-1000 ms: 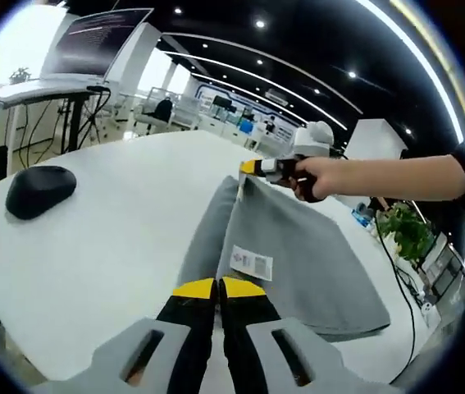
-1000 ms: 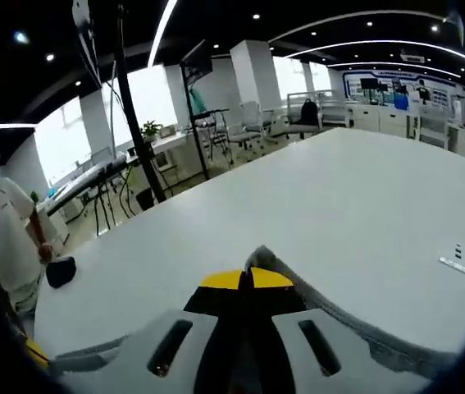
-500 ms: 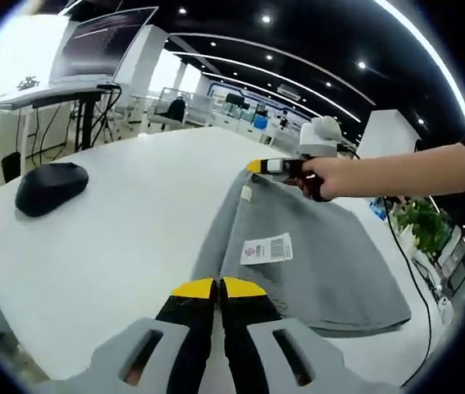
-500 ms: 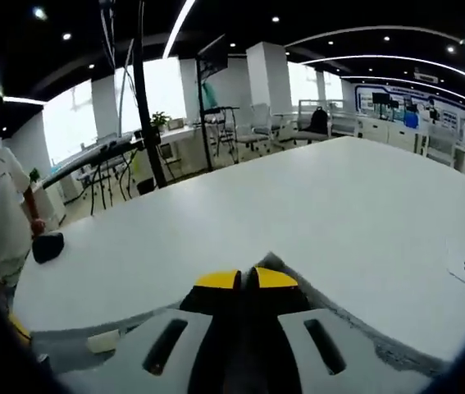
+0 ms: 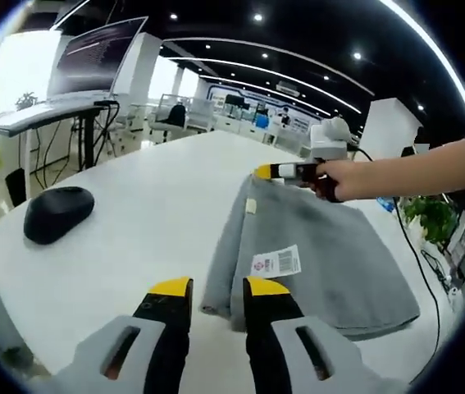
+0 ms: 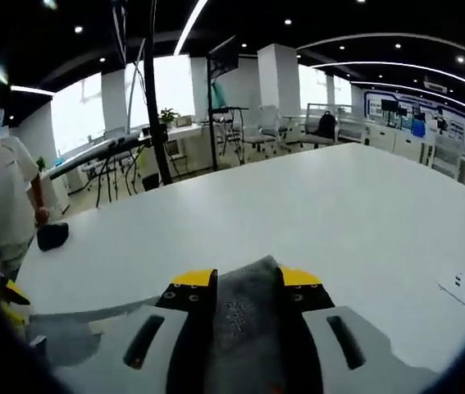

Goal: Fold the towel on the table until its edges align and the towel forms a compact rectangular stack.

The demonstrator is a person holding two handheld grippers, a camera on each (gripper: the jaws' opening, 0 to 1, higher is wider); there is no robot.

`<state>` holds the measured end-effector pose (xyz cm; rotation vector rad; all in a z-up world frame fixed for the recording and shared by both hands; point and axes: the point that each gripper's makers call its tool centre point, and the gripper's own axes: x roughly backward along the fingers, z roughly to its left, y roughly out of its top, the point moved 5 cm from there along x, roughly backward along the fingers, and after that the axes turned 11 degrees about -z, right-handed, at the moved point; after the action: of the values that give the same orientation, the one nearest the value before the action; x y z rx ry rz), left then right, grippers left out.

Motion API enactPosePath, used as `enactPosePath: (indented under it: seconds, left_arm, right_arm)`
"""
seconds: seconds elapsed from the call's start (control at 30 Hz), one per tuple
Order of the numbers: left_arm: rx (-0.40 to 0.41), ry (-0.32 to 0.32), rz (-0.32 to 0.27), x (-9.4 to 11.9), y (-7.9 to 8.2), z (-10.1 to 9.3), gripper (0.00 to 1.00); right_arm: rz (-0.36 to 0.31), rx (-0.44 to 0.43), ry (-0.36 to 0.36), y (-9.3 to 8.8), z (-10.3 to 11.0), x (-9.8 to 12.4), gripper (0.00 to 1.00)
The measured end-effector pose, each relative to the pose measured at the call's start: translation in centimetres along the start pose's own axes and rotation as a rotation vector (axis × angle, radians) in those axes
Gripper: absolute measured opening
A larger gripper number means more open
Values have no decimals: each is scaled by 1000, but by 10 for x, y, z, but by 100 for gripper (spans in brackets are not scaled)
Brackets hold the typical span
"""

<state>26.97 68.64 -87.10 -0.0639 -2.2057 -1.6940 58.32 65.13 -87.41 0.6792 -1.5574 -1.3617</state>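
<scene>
Both grippers (left [image 5: 207, 287], right [image 6: 247, 277]) hovered low with jaws apart; towel [image 5: 322, 254] lay folded on table [image 5: 142, 222], near corner just beyond left jaws.

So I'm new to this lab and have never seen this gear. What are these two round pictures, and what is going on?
There is no robot arm here: a person holds a two-jaw gripper in each hand, and each gripper carries a fisheye camera looking forward along its jaws. In the left gripper view, the left gripper has its yellow-tipped jaws apart, just short of the near edge of a grey towel. The towel lies folded on a white table, with a white barcode label facing up. Across it a hand holds the right gripper at the far corner. A dark computer mouse lies off to one side. In the right gripper view, its jaws stand apart with towel fabric lying between them, so nothing is pinched.
</scene>
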Motion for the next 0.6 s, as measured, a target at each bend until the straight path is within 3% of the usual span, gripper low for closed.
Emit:
enactPosePath:
  seconds: [0.17,0.6]
  left_arm:
    - [-41,-32,19,-2,0,-8,31]
    - [-133,-167,82,-7,-4,-54,39]
  right_arm:
    - [31,15,-12,-8,-9,20,29]
    - [73,38,-4,-11,-33,57,29]
